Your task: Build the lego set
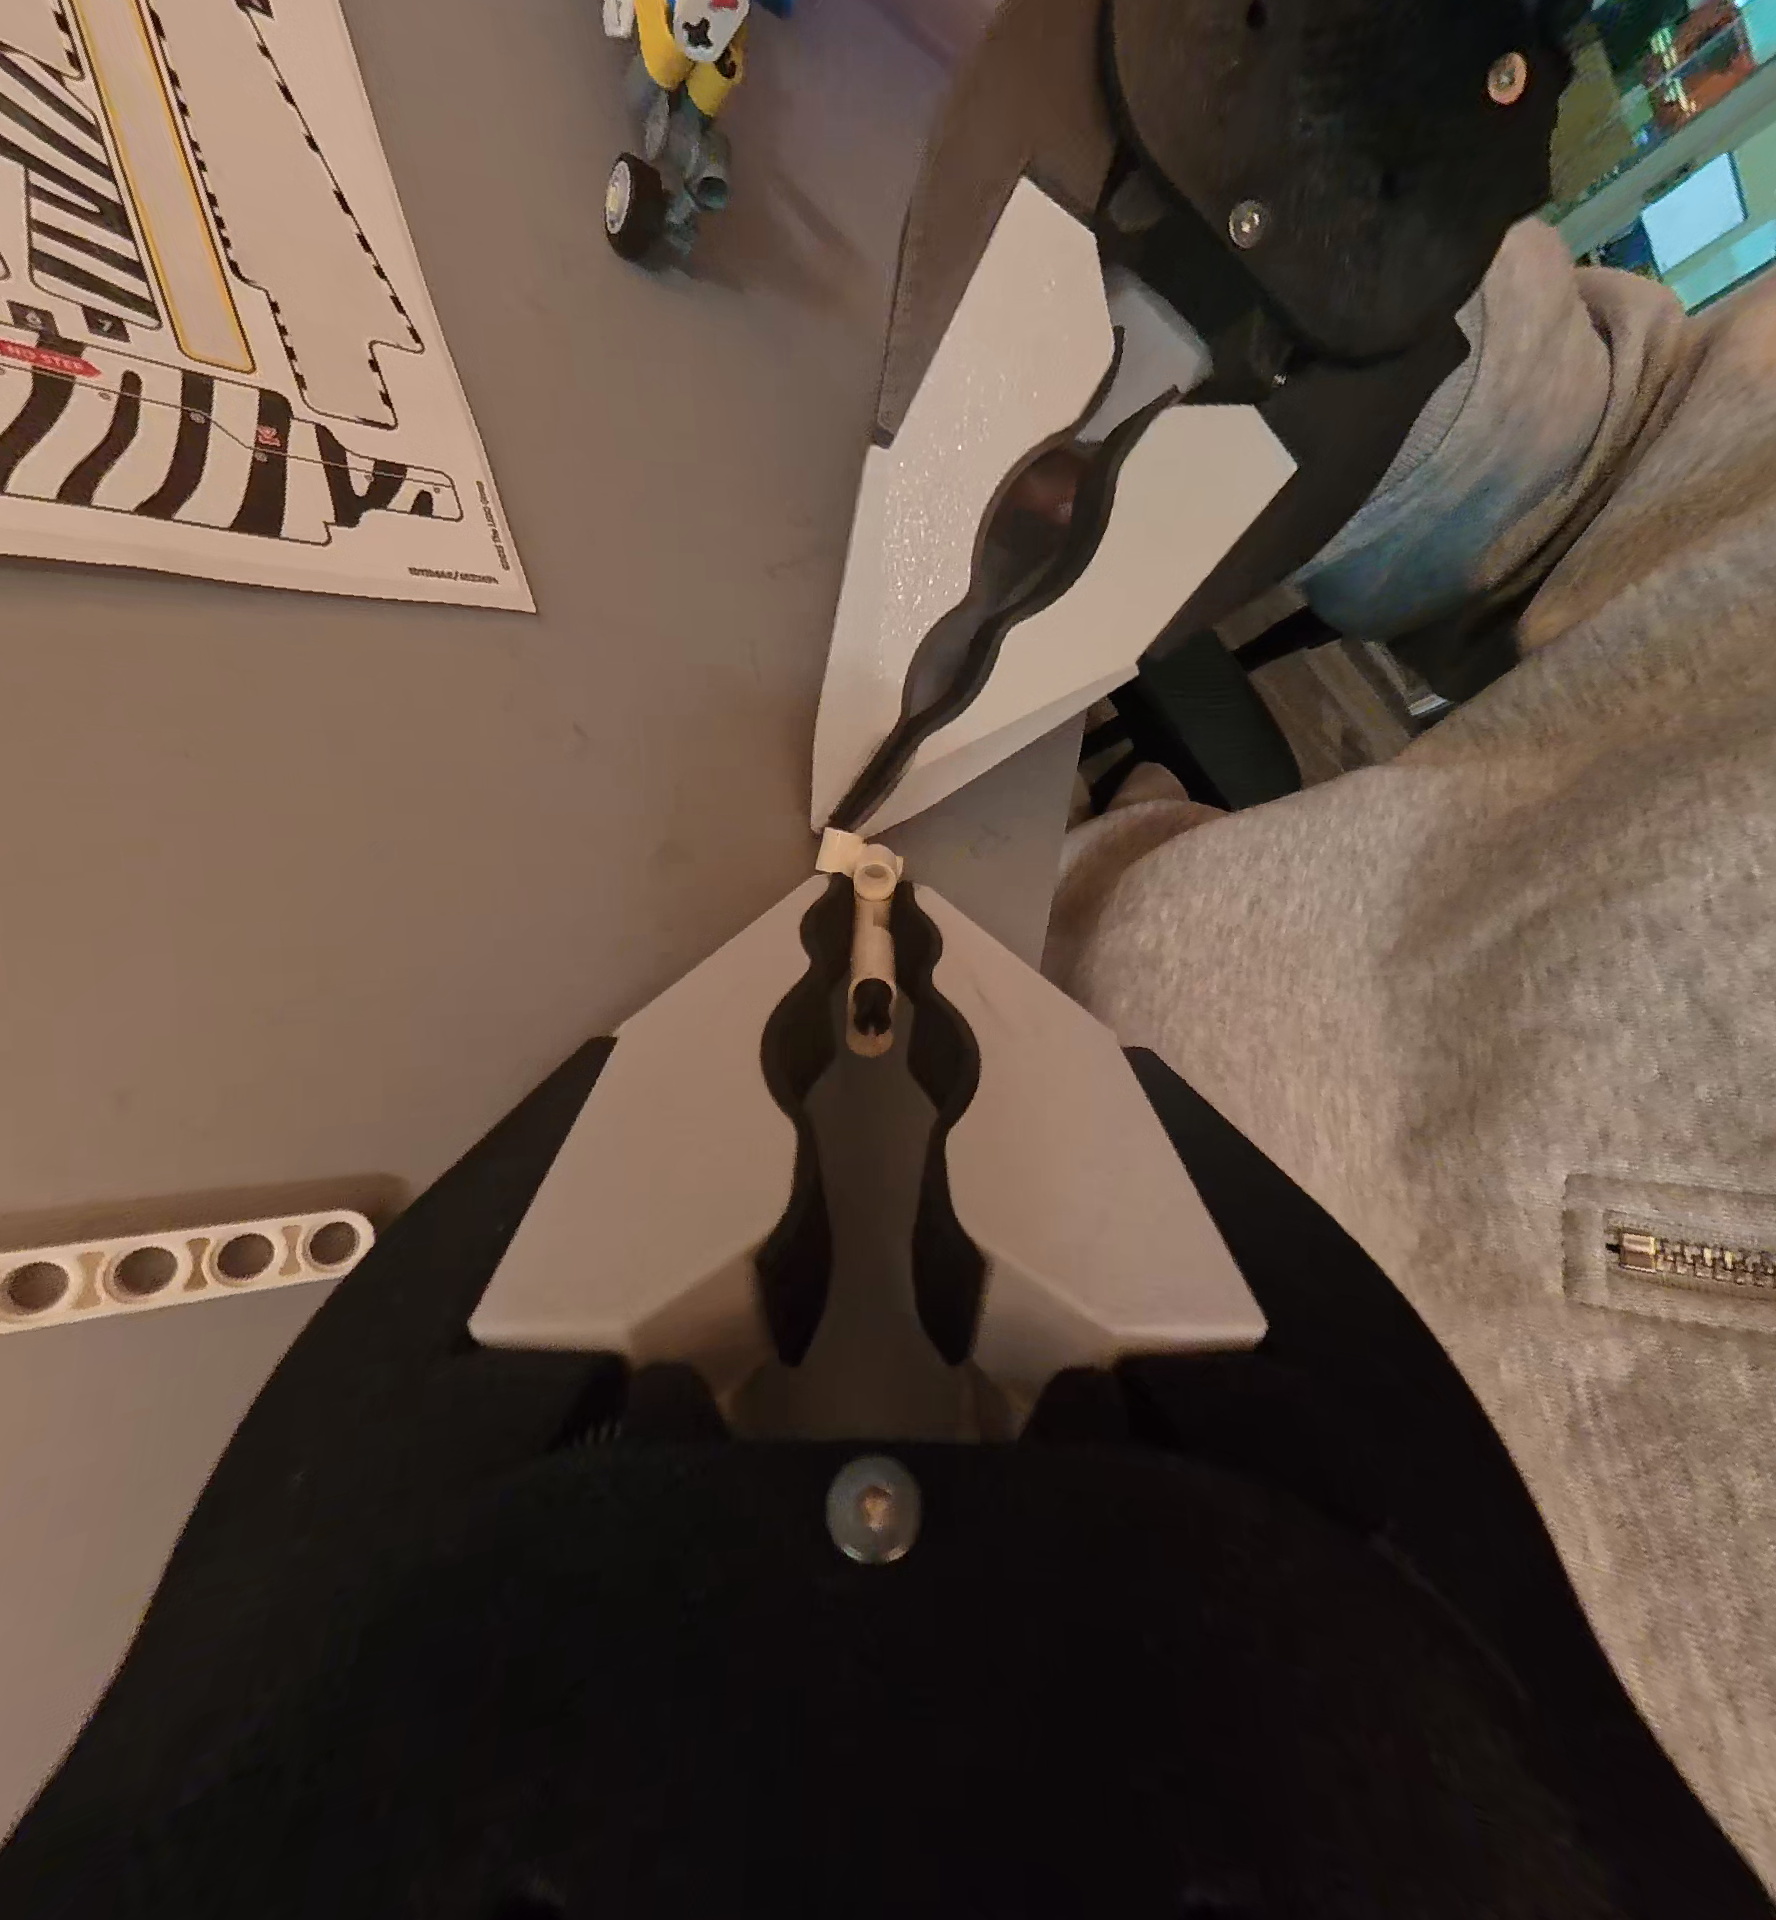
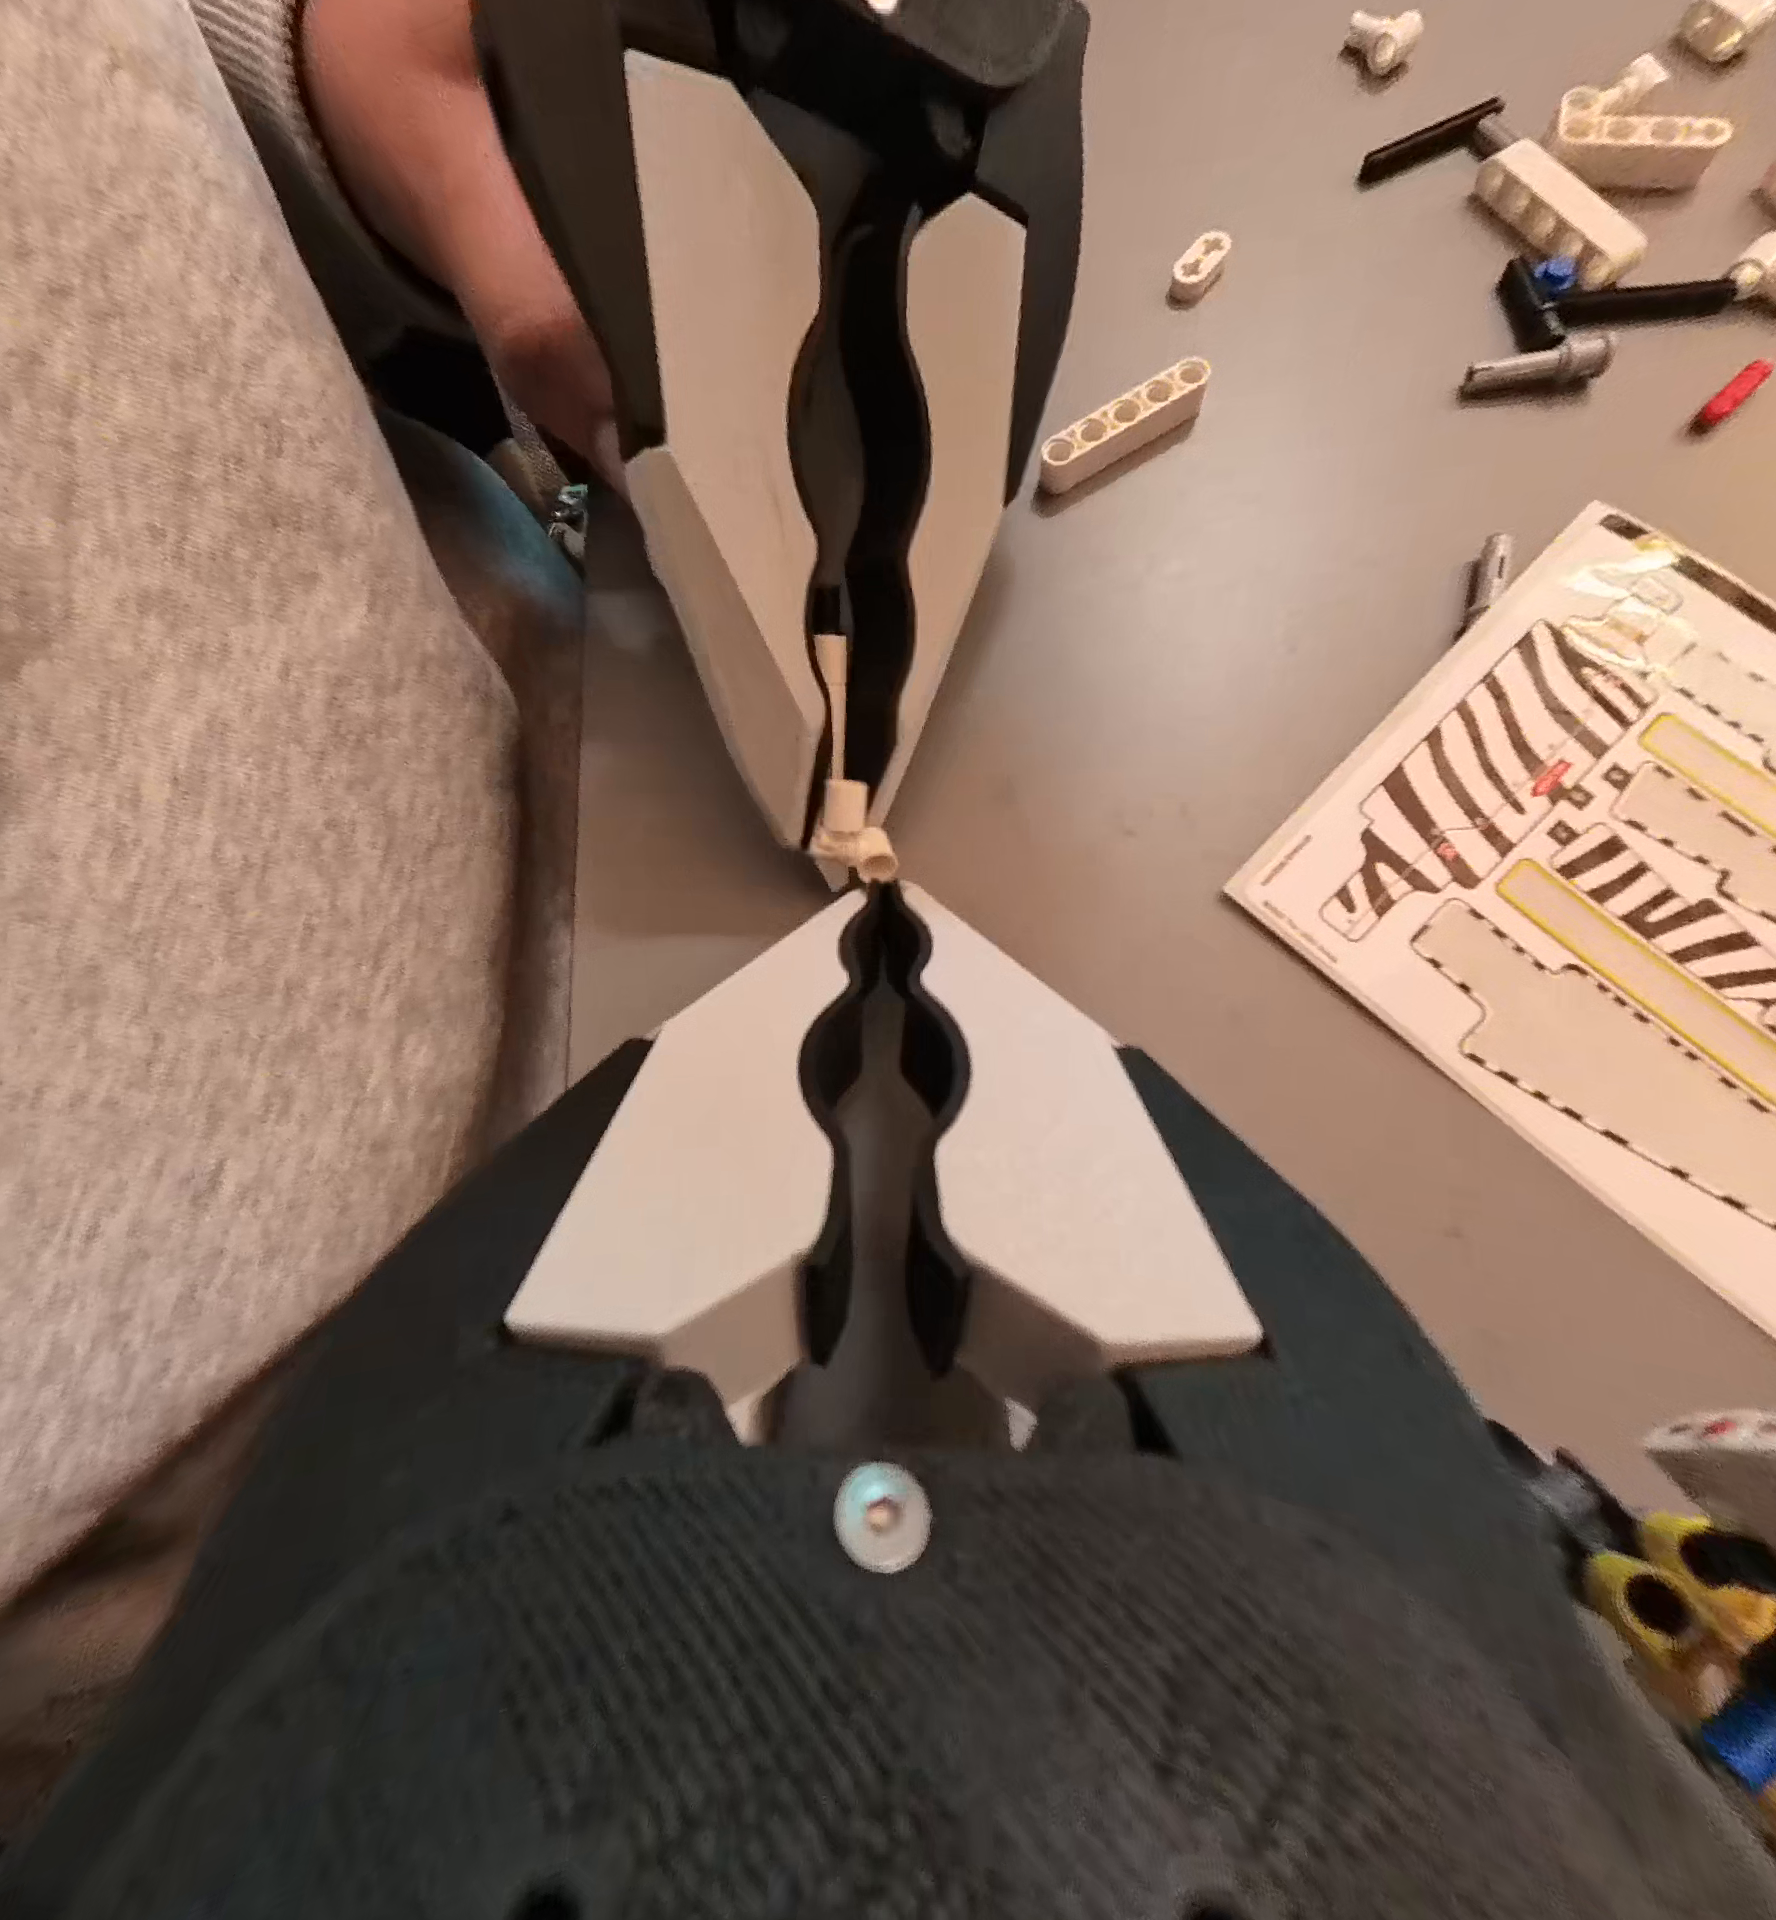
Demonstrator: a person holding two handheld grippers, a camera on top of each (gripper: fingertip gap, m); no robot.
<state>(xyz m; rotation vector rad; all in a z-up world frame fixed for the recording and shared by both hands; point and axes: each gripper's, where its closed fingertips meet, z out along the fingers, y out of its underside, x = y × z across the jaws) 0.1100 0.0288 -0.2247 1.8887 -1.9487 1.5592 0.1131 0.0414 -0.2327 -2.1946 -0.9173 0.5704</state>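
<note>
My left gripper (image 1: 868, 883) is shut on a thin white connector assembly (image 1: 871, 961) with a black pin in it, held lengthwise between the pads. It comes in from the top of the right wrist view (image 2: 842, 847), where the assembly (image 2: 830, 717) shows too. My right gripper (image 2: 879, 896) is shut, with a small white connector (image 2: 873, 860) at its very tips. In the left wrist view the right gripper (image 1: 848, 821) comes from the upper right. The two grippers meet tip to tip above the grey table (image 1: 344, 831), and the two white parts touch.
A striped sticker sheet (image 1: 188, 312) (image 2: 1590, 935) lies on the table. A white holed beam (image 1: 136, 1273) (image 2: 1123, 421) lies near it. A yellow wheeled model (image 1: 686, 83) (image 2: 1694, 1621) and several loose parts (image 2: 1590, 208) lie farther off. A person's grey sweater (image 1: 1486, 935) (image 2: 136, 727) is at the table edge. Both grippers' tips are close together, under 4 cm apart.
</note>
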